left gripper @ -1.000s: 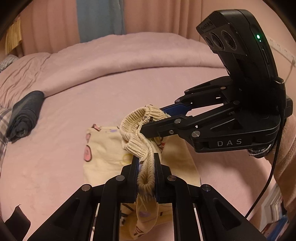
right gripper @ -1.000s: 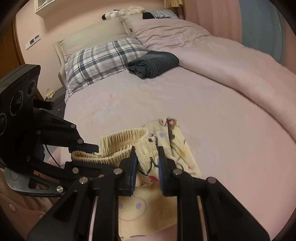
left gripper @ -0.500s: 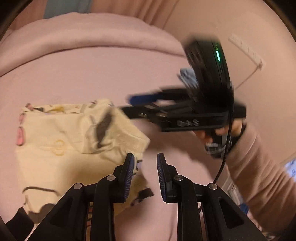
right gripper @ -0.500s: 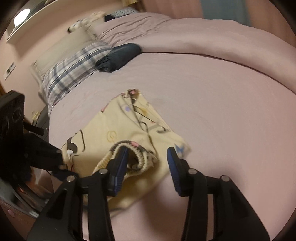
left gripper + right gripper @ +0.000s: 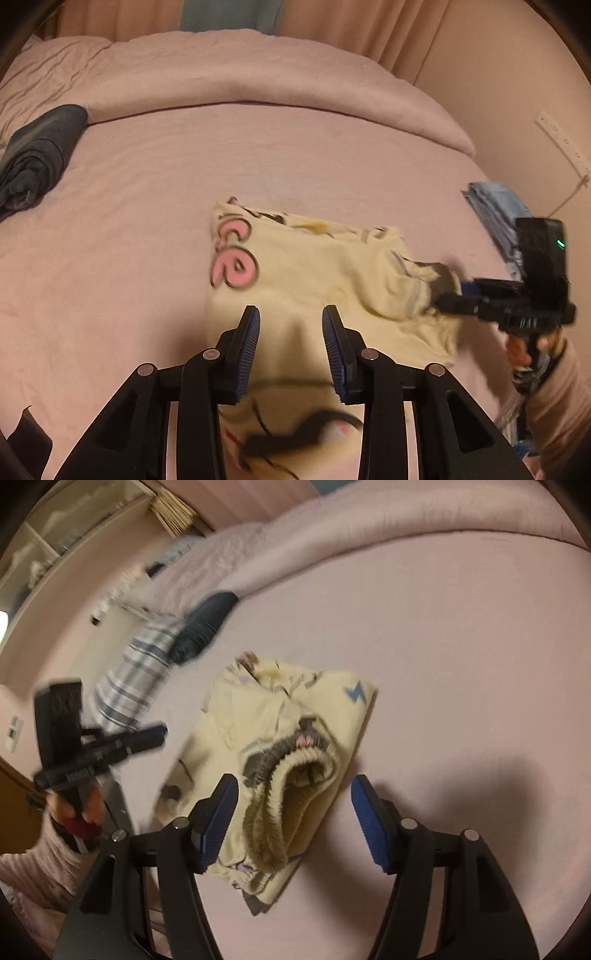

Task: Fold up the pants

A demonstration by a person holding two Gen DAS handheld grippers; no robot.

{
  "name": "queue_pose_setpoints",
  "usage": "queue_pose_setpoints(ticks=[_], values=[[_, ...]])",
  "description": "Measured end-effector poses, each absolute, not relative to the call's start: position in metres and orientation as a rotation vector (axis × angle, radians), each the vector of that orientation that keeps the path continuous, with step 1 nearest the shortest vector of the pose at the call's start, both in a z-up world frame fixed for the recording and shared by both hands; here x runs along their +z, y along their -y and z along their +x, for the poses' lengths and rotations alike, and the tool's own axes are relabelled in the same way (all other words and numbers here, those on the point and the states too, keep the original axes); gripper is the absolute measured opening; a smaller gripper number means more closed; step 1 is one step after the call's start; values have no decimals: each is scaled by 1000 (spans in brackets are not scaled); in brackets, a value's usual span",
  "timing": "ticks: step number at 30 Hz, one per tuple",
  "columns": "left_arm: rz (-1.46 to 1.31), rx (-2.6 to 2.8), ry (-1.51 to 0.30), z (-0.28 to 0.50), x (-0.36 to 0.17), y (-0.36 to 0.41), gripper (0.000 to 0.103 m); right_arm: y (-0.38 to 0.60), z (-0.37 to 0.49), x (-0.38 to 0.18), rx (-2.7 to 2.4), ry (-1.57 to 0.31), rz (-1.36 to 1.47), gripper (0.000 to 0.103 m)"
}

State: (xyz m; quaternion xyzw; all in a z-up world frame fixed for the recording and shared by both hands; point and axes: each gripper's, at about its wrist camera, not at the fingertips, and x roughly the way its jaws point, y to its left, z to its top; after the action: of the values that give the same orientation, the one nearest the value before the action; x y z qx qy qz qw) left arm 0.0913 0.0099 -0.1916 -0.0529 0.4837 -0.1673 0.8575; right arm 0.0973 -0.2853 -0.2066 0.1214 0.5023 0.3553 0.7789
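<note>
The folded pants point(image 5: 280, 746) lie on the bed point(image 5: 461, 646), with the left gripper point(image 5: 290, 350) and right gripper point(image 5: 293, 812) above them, fingers spread, holding nothing.

The left wrist view was taken from close above the bed point(image 5: 147, 206), facing along the left gripper point(image 5: 290, 332) toward the far duvet. The right wrist view was aimed along the right gripper point(image 5: 295, 805) toward the pillows, tilted. The pants point(image 5: 314, 280) point(image 5: 280, 738) at frame centre were shared by both views.
</note>
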Motion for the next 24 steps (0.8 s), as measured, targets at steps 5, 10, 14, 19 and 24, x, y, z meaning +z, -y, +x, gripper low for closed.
queue_pose_setpoints(ticks=[5, 10, 14, 19, 24], values=[[-45, -308, -1059, 118, -210, 0, 37, 260, 90, -196, 719, -1033, 67, 13], [-41, -278, -1032, 130, -215, -3, 37, 268, 85, -155, 710, -881, 67, 11], [-35, -261, -1059, 142, -229, -2, 38, 272, 99, -185, 603, -977, 17, 13], [-33, -260, -1054, 138, -225, -6, 38, 286, 109, -211, 534, -1091, 83, 46], [-34, -285, -994, 121, -202, -13, 38, 321, 101, -170, 508, -967, 147, 50]])
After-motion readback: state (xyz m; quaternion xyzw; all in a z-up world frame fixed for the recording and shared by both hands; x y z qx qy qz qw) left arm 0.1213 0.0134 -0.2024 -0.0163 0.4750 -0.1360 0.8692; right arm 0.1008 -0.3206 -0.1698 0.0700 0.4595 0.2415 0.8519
